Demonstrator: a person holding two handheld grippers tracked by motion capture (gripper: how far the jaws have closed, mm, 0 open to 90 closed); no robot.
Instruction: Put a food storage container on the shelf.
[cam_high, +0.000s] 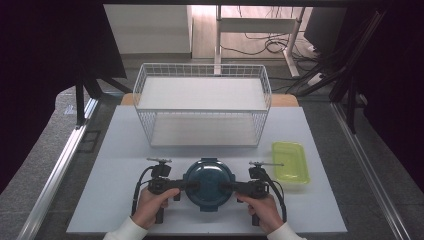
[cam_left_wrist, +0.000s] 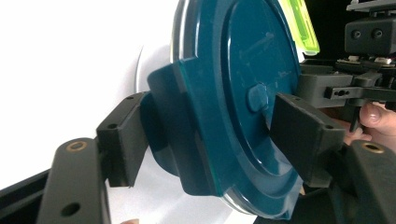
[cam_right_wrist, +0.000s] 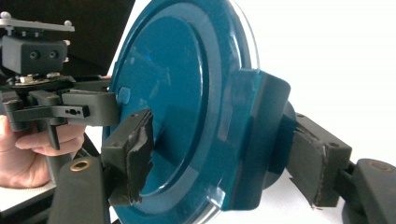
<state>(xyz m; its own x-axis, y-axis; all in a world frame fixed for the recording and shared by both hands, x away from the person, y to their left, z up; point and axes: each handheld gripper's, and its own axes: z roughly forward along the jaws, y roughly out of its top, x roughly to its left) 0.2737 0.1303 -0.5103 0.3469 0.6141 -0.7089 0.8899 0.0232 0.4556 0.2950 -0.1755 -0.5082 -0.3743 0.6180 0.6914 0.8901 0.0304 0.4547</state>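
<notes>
A round dark-teal container with its lid on (cam_high: 209, 182) sits at the table's near middle. My left gripper (cam_high: 192, 185) comes at it from the left and my right gripper (cam_high: 227, 186) from the right, each held in a hand. In the left gripper view, my left gripper (cam_left_wrist: 210, 135) has one pad under the side clip (cam_left_wrist: 168, 93) and the other on the lid's top face (cam_left_wrist: 243, 70). The right gripper view has my right gripper (cam_right_wrist: 219, 149) clamped the same way over the opposite clip (cam_right_wrist: 261, 116) and lid (cam_right_wrist: 163, 70).
A white wire basket (cam_high: 200, 66) stands behind the container in the middle of the white table (cam_high: 125, 150). A yellow-green tray (cam_high: 290, 161) lies to the right of the container, close to my right gripper. Metal rails run along both table sides.
</notes>
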